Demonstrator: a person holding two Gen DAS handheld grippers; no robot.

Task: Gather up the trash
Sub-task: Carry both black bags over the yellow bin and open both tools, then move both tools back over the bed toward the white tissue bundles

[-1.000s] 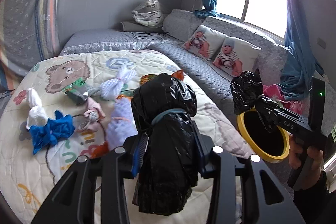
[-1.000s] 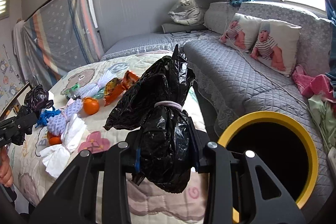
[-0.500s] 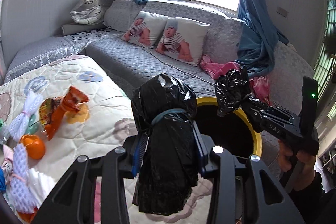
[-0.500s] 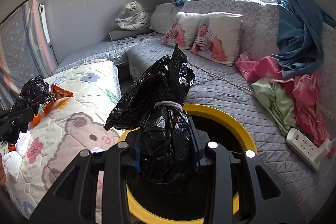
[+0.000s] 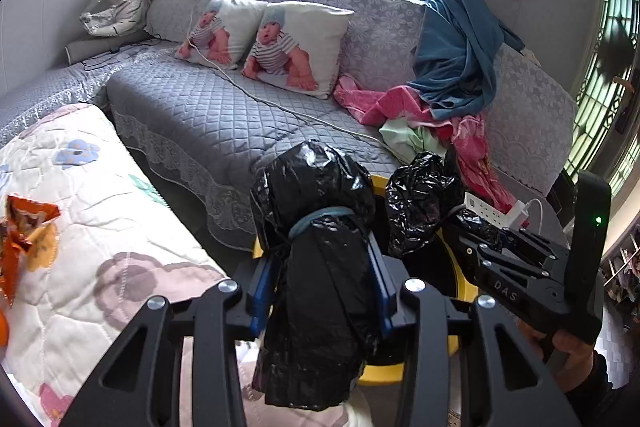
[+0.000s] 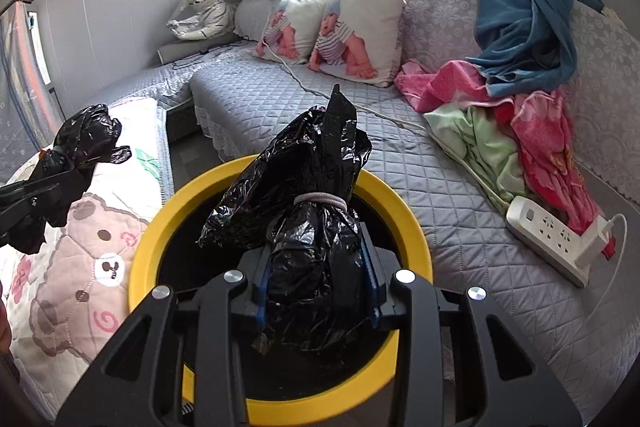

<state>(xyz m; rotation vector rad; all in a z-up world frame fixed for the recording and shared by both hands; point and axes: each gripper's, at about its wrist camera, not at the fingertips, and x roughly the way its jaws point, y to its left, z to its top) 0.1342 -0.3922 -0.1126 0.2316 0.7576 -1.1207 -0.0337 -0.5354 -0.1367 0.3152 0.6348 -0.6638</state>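
My left gripper (image 5: 320, 291) is shut on a black trash bag tied with a blue band (image 5: 316, 267). My right gripper (image 6: 316, 291) is shut on a second black trash bag tied with a grey band (image 6: 308, 227) and holds it right over the mouth of the yellow-rimmed bin (image 6: 412, 227). In the left wrist view the right gripper (image 5: 460, 227) and its bag (image 5: 420, 203) hang over the bin (image 5: 460, 331), which sits low between the bed and the sofa. In the right wrist view the left gripper (image 6: 60, 171) with its bag (image 6: 80, 143) is at the left, over the bed.
A quilted bed (image 5: 100, 227) with an orange snack wrapper (image 5: 24, 239) lies at the left. A grey sofa (image 5: 224, 107) carries two baby-print pillows (image 5: 296, 47), pink and green clothes (image 6: 520, 131), a white power strip (image 6: 548, 239) and a cable. A blue curtain (image 5: 456, 47) hangs at the right.
Both grippers have swung right, away from the litter on the bed toward the bin. The right bag now hangs over the bin's mouth; the left bag is close beside it.
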